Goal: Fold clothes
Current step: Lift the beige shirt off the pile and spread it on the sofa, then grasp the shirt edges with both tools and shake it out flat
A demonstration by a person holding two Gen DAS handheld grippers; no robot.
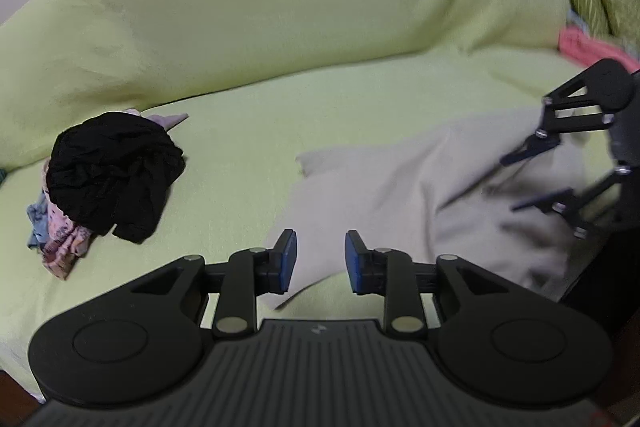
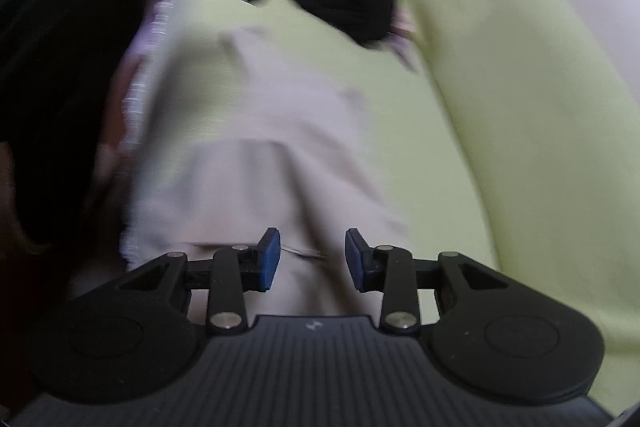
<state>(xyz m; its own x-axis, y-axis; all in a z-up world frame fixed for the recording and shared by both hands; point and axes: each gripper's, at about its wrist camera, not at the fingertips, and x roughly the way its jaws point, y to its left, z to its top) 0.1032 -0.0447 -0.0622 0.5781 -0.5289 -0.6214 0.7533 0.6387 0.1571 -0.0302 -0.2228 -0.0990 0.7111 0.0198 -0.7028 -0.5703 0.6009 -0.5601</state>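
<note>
A: Where's your garment?

B: The beige cloth lies spread on the green cover, lower right of the left view, centre of the right view. Your left tongs stand open just over its near edge, nothing pinched. Your right tongs are open too, pads apart above the cloth.

A: Any containers?

B: None that you can see. Loose on the cover, you have one pile: a black garment atop pink patterned pieces, at mid left of the left view.

A: How many tongs per view?

B: Two in the left view: yours at the bottom, the right pair at the right edge. The right view is blurred; the other pair shows only as a dark smear at the top. It alone shows a white fringed edge on its left; the left view alone shows red cloth, upper right.
</note>
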